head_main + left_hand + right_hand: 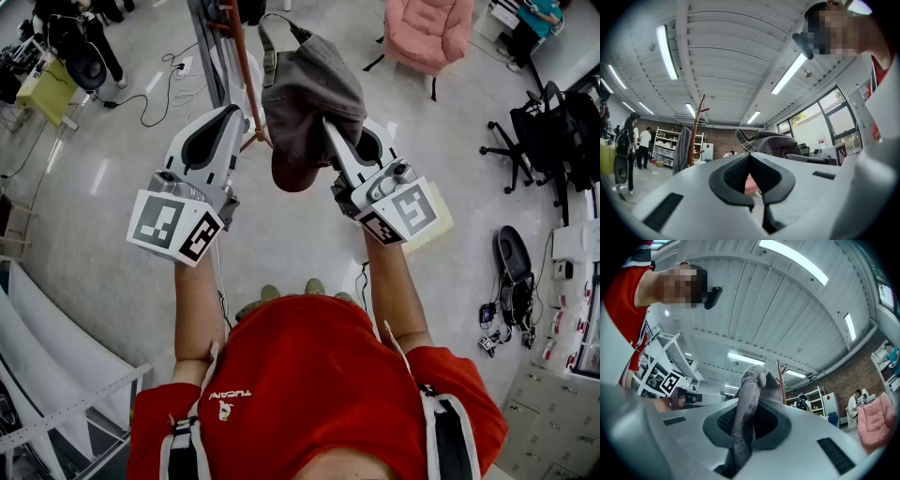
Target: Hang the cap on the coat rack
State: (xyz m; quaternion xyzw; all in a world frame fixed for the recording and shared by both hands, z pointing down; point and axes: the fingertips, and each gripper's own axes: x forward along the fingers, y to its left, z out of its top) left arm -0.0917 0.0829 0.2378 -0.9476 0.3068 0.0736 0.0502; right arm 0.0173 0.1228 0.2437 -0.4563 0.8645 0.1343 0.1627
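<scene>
A person in a red shirt (309, 375) raises two handheld grippers toward a wooden coat rack (242, 58). The right gripper (746, 405) is clamped on the fabric of a grey cap (309, 98), which rises from between its jaws and bulges out ahead of its tips, the back strap hanging loose on the far side. The left gripper (749, 158) holds nothing, its jaws drawn together at the tips. The rack's pole stands just beyond that gripper's tips, between them and the cap, which is not on any peg. A pink armchair (429, 33) sits well beyond the right gripper.
</scene>
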